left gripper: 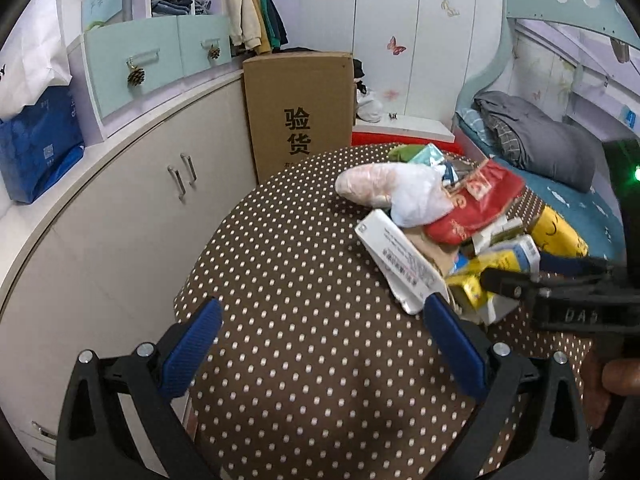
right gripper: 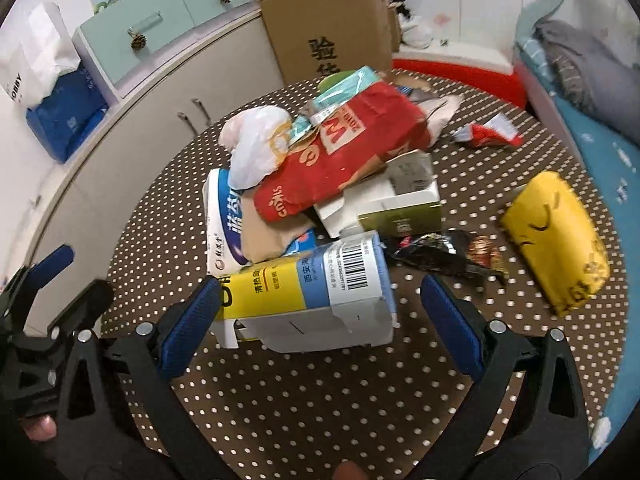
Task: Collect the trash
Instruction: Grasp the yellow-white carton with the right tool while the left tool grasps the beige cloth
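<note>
Your right gripper [right gripper: 320, 320] has its jaws spread wide, straddling the near end of the yellow-and-blue carton [right gripper: 308, 284]; neither blue pad clearly touches it, though the left pad sits just beside its yellow end. Your left gripper [left gripper: 320, 344] is likewise wide open, holding nothing, over bare dotted cloth of the desk [left gripper: 300, 360]; its right pad overlaps the corner of a white printed box [left gripper: 396, 264], contact not resolvable.

Landmark: the red paper bag [right gripper: 340, 160] on top of the trash heap. The carton lies just in front of it. A white plastic bag [right gripper: 256, 144] lies against its left side. A blue-and-white pack [right gripper: 224, 224] is half buried under it, label cut off. The black wrapper [right gripper: 440, 256] lies right of it, print blurred. A yellow bag [right gripper: 556, 240] lies well to the right, motion-smeared. Behind it stands a cardboard box [right gripper: 332, 20], lower lettering hidden by the heap.
</note>
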`<move>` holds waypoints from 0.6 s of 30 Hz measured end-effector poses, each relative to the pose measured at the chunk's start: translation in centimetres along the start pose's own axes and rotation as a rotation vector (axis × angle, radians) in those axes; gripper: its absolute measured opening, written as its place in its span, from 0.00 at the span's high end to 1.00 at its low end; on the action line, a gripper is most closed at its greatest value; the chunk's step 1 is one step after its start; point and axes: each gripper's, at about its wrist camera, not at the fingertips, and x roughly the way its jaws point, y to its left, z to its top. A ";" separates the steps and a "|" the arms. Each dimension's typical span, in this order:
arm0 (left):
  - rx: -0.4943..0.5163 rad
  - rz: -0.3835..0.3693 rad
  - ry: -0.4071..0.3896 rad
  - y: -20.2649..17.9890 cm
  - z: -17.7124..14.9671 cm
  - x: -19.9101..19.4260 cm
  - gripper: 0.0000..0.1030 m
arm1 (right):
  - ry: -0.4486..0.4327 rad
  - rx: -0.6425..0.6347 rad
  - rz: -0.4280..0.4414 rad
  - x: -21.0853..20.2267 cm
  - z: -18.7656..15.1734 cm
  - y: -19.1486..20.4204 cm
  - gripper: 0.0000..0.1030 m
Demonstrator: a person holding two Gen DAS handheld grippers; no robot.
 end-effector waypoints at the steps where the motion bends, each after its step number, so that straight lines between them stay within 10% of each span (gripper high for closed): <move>1: -0.001 -0.004 -0.001 0.0 0.4 0.3 0.04 | -0.003 0.006 0.018 0.1 0.1 -0.1 0.27; 9: 0.025 -0.079 0.018 -2.1 2.8 3.7 0.04 | -0.034 0.031 0.071 -2.3 -1.0 -1.1 0.74; 15: 0.013 -0.147 0.121 -3.2 3.6 7.7 0.08 | -0.024 0.032 0.124 -2.6 -2.0 -1.7 0.75; 18: -0.016 -0.171 0.172 -3.1 3.8 9.2 0.33 | -0.024 0.000 0.119 -2.5 -2.1 -1.4 0.62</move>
